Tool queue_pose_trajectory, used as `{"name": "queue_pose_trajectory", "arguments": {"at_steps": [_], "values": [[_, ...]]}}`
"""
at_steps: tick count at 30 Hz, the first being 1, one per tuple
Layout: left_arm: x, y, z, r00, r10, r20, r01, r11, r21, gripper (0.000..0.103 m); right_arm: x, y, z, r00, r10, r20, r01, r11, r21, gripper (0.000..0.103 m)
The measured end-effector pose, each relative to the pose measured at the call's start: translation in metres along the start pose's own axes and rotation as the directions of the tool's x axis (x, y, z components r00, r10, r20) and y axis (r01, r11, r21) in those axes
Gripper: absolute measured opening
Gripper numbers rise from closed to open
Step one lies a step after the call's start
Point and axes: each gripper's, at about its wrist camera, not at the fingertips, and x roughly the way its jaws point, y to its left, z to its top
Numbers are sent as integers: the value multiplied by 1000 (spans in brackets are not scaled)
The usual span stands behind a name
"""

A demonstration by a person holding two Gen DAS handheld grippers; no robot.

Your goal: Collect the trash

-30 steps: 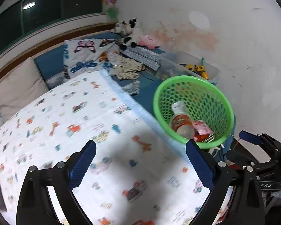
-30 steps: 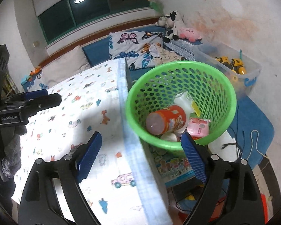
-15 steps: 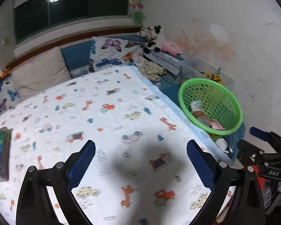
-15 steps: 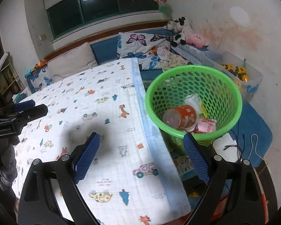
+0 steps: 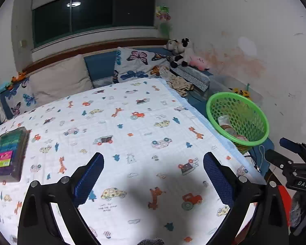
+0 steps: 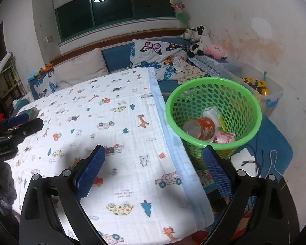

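Left wrist view takes in most of the bed: a white blanket (image 5: pixel 132 134) printed with little cars, giraffes and trees lies flat across it, with a pale blue border along its right edge. The left gripper (image 5: pixel 153 173) hangs over the near part of the blanket, jaws spread wide with nothing between them, its shadow dark on the cloth below. A flat multicoloured pack (image 5: pixel 9 153) lies on the blanket near its left edge. At the head of the bed are a beige pillow (image 5: pixel 59 77) and a butterfly pillow (image 5: pixel 136 65). Plush toys (image 5: pixel 183 55) sit in the corner against a stained white wall (image 5: pixel 244 40). Above the headboard a dark window (image 5: pixel 91 16) reflects a ceiling lamp.

From the right wrist, the green basket (image 6: pixel 253 110) stands on the floor just beside the bed's right edge. Inside it lie an orange can (image 6: pixel 200 128) on its side, a pink wrapper (image 6: pixel 225 137) touching it, and something white behind. The right gripper (image 6: pixel 154 169) is also released and empty, one finger over the blanket, the other in front of the basket. A clear bin (image 6: pixel 273 94) with yellow toys stands by the wall beyond the basket, and cords (image 6: pixel 253 161) trail over a blue mat (image 6: pixel 275 134).
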Motion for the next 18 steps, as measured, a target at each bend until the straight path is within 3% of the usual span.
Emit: {"name": "queue_pose_trajectory", "arguments": {"at_steps": [18], "values": [[-13,11,-19,997,67,25,-66,997,-49,95,-7,6,-7,1000,21,1,-21,1000,20,96]]}}
